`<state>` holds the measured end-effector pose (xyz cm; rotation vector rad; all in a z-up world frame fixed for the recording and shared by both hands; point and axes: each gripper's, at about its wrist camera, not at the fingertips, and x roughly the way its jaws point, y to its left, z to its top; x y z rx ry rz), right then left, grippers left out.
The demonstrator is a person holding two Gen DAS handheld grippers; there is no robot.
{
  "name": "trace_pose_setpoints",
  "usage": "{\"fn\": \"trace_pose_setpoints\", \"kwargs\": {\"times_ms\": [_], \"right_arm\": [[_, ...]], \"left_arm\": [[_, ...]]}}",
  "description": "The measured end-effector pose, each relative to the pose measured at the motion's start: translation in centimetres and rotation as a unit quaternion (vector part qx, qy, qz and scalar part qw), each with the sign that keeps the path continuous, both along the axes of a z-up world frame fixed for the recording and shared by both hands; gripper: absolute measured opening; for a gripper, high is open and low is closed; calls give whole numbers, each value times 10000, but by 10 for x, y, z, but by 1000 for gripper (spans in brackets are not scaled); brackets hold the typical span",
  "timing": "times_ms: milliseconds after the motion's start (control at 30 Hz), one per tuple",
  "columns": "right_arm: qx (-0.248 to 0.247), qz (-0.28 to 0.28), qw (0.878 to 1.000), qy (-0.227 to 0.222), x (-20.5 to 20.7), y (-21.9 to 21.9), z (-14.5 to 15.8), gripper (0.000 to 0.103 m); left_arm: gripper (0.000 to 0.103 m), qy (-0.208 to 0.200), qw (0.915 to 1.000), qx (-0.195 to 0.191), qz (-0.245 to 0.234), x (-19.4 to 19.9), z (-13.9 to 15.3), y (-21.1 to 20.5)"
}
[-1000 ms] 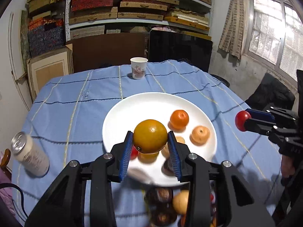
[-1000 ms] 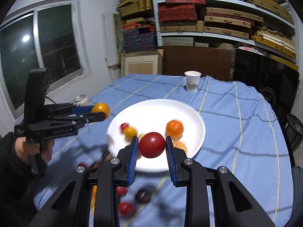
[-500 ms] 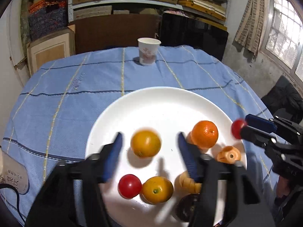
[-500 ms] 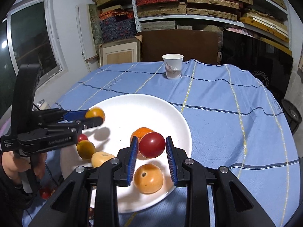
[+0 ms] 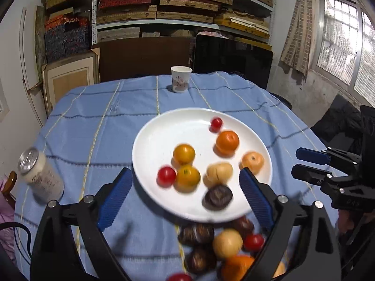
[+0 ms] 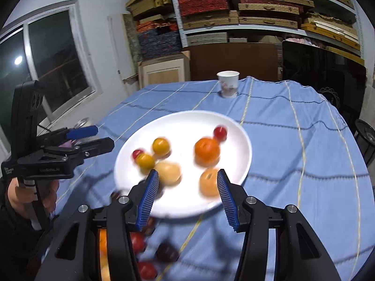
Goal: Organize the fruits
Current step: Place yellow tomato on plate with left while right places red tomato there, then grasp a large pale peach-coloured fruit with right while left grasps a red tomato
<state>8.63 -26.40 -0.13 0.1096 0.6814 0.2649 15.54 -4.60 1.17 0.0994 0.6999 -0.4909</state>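
A woven blue cloth [image 5: 98, 140] with thin yellow and dark stripes is covering the bench, looking matt and soft. The white plate [image 5: 150, 140] is showing a smooth, glossy glaze, and the cup [image 5: 180, 79] is looking like matt paper. The can [image 5: 39, 173] is carrying a shiny metal top, and each claw's blue pads [image 6: 148, 196] are looking like ribbed, matt plastic on black frames.

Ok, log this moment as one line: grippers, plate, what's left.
left gripper: open, empty | right gripper: open, empty | round white plate: eight fruits | blue checked tablecloth: loose fruits near edge
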Motion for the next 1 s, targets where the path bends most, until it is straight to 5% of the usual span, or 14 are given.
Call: {"fn": "trace_pose_setpoints", "kwargs": {"times_ms": [300, 467, 933, 1000], "right_arm": [[-17, 186, 9998, 99, -83, 33, -24, 52], [-167, 547, 9980, 252, -106, 62, -41, 52], [-715, 532, 9941, 626, -95, 97, -68, 49], [-630, 466, 9945, 688, -91, 92, -72, 38]], "left_arm": [[95, 95, 9990, 431, -4, -81, -41, 38], [95, 198, 9976, 645, 129, -94, -67, 46], [95, 607, 9975, 306, 176, -89, -78, 54], [95, 631, 9971, 362, 213, -87, -79, 52]]}}
